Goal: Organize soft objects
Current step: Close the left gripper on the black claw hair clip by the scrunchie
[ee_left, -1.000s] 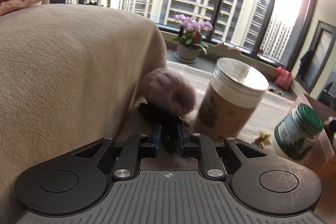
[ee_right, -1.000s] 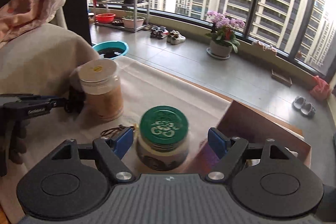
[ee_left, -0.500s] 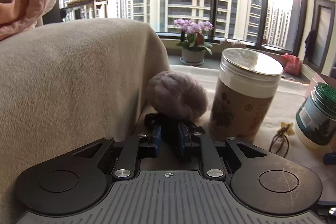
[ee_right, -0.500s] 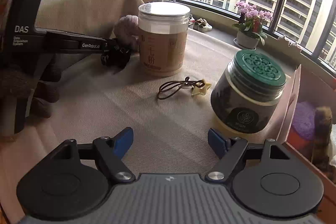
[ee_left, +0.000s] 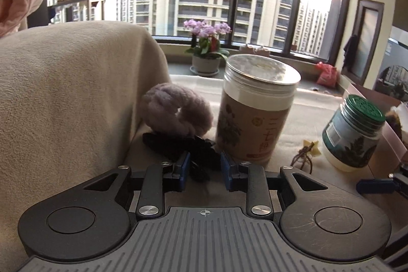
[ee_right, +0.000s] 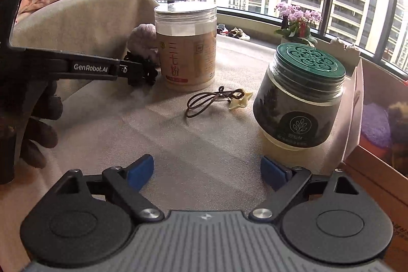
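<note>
Left gripper (ee_left: 204, 171), nearest in its own view: blue pads parted a little around a black scrunchie (ee_left: 183, 144), the fabric bunched between them at 12 o'clock; whether truly pinched or just straddled, cannot tell. Just beyond, touching the black one, a fluffy lilac scrunchie (ee_left: 177, 112) leaning against the beige blanket-covered cushion (ee_left: 66, 83) at 10 o'clock. At 1 o'clock, close beside both scrunchies, a tall tan-labelled jar (ee_left: 256, 114) with a clear lid. Farther at 3 o'clock, a green-lidded jar (ee_left: 353, 130), with a brown hair tie with a star charm (ee_left: 307, 152) lying between the two jars.

Right gripper (ee_right: 206, 171), low over the cloth-covered table (ee_right: 204, 134): fingers spread wide, nothing between them. Ahead at 12 o'clock, the hair tie; at 1 o'clock the green-lidded jar, near the right blue pad. At 3 o'clock, an open cardboard box (ee_right: 357, 103) with a purple soft item (ee_right: 376, 125) inside. Farthest back, potted pink orchids (ee_right: 297, 19) by the window.
</note>
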Demonstrator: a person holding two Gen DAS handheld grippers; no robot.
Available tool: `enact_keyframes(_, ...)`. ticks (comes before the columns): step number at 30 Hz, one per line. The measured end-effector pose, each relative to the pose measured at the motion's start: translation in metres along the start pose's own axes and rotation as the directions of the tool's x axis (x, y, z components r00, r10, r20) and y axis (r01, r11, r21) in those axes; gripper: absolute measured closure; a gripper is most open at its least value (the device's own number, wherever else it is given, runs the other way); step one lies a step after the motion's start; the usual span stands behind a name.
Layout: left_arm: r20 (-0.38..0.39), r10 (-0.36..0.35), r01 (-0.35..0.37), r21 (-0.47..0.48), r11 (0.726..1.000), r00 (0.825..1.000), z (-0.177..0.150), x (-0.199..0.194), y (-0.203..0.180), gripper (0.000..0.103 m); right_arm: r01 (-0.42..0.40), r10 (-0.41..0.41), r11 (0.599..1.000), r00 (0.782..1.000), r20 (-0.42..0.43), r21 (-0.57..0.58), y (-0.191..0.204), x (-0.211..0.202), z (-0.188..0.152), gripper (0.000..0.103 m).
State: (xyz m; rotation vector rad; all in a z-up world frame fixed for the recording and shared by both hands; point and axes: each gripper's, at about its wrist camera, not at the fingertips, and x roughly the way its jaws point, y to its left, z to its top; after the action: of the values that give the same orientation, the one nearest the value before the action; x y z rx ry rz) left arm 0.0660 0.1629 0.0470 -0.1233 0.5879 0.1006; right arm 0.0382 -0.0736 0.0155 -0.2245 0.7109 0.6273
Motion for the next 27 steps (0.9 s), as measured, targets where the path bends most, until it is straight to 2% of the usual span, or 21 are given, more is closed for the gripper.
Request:
enact_keyframes(5,-0.028,0.046,-0.047,-0.056,0.997,0.999,0.009,0.01,0.013,0.073,0.005,-0.005,1.0,1.0,-0.002,0.005,0.0,0.001,0.0,0.009)
enact_keyframes(13,-0.051,0.064,-0.065,-0.03,0.997,0.997,0.009,0.012,0.013,0.069,0.009,-0.009,1.0,1.0,-0.003,0.007,0.0,0.003,-0.001,0.007)
enact_keyframes(15,-0.054,0.045,-0.048,-0.049,0.998,0.998,0.009,0.009,0.015,0.073,0.009,-0.009,1.0,1.0,-0.003,0.007,0.0,0.003,-0.001,0.007)
enact_keyframes(18,-0.034,-0.019,0.016,-0.086,0.996,0.999,0.012,0.003,0.016,0.073,0.009,-0.009,1.0,1.0,-0.003,0.007,0.0,0.002,-0.001,0.007)
enact_keyframes(21,0.019,-0.033,0.034,-0.034,0.999,0.999,0.018,0.001,0.004,0.073,0.009,-0.009,1.0,1.0,-0.004,0.007,0.0,0.002,-0.001,0.007)
enact_keyframes(23,0.012,0.006,-0.006,0.017,1.0,1.0,0.022,0.008,-0.005,0.073,0.008,-0.008,1.0,1.0,-0.004,0.007,-0.001,0.002,-0.001,0.007)
enact_keyframes(26,-0.017,0.115,-0.113,0.084,0.99,0.993,0.022,0.023,-0.011,0.073,0.008,-0.008,1.0,1.0,-0.004,0.007,-0.001,0.002,-0.001,0.006)
enact_keyframes(27,-0.022,0.133,-0.131,0.093,0.987,0.991,0.021,0.026,-0.009,0.068,0.008,-0.008,1.0,1.0,-0.004,0.007,-0.001,0.002,-0.001,0.006)
